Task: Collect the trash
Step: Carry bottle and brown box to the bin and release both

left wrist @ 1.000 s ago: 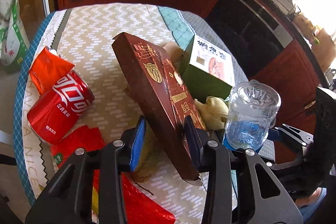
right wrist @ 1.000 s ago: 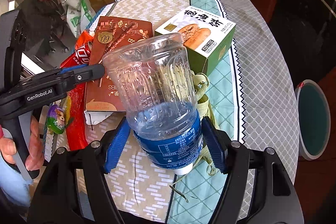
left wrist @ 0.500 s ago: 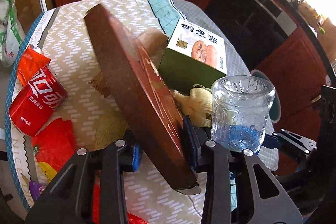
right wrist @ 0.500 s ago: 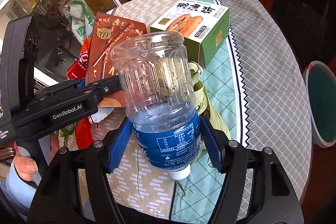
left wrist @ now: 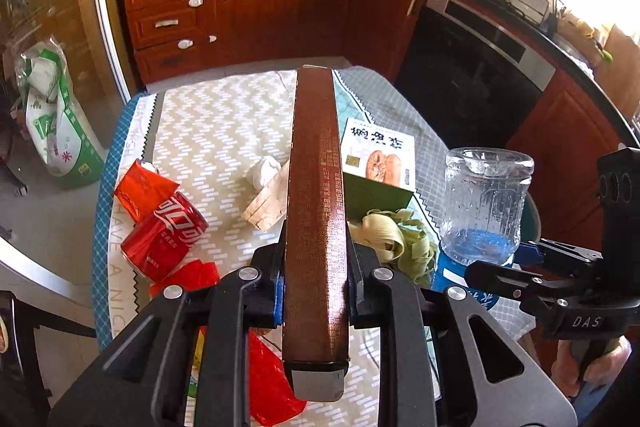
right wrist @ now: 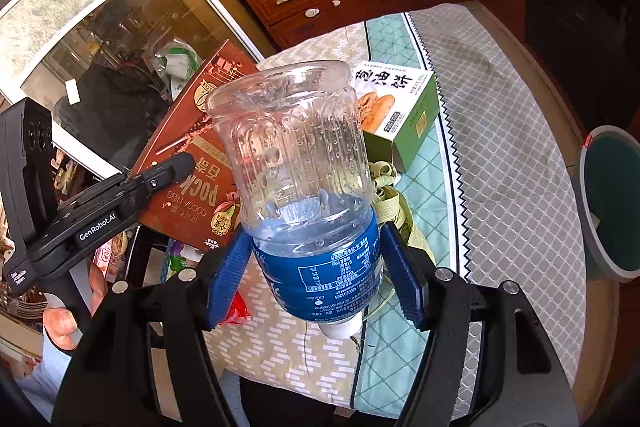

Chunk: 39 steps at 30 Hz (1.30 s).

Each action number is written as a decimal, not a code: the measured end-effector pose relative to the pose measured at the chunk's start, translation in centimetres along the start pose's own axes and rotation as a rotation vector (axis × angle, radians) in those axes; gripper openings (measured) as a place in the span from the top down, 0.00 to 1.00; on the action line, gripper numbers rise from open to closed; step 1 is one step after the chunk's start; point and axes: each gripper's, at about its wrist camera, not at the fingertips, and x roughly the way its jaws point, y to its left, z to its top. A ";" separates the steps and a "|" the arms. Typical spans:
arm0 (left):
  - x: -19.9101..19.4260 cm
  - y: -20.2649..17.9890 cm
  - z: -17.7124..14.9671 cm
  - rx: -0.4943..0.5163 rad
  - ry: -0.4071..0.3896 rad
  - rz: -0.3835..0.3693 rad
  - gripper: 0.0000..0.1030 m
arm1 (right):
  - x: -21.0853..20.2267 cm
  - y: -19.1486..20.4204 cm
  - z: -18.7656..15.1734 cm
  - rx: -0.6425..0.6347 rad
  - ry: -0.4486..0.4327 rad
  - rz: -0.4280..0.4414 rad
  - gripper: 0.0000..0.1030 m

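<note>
Brown box (left wrist: 316, 227): seen edge-on in the left wrist view, its broad faces hidden; in the right wrist view its lower corner lost behind the bottle (right wrist: 304, 187); bottle cap (right wrist: 342, 327) mostly concealed beneath the blue label; red wrapper (left wrist: 272, 383): largely covered by the left gripper (left wrist: 316, 291) body; green box (left wrist: 374, 171): left side hidden behind the brown box; bin (right wrist: 612, 203): cut off by the frame's right edge; label print on the bottle: too small to read; white-and-green bag (left wrist: 52, 123): contents cannot be told.
</note>
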 end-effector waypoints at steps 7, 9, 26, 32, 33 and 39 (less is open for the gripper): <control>-1.8 -5.5 2.4 0.085 -0.049 -0.072 0.79 | -6.0 -3.7 1.6 0.061 -0.151 -0.042 0.39; -1.6 -7.8 3.2 0.124 -0.054 -0.097 0.79 | -7.4 -6.1 2.0 0.100 -0.183 -0.072 0.39; 10.9 -27.2 6.7 0.371 0.112 -0.324 0.79 | -9.3 -30.8 0.5 0.488 -0.231 -0.407 0.39; 15.6 -31.7 6.5 0.421 0.187 -0.369 0.79 | -6.3 -35.3 -0.9 0.574 -0.169 -0.417 0.38; 16.3 -32.3 6.4 0.426 0.200 -0.376 0.79 | -5.9 -36.0 -1.2 0.595 -0.155 -0.410 0.38; 19.2 -35.0 5.6 0.462 0.254 -0.406 0.79 | -5.9 -37.1 -1.9 0.626 -0.160 -0.408 0.27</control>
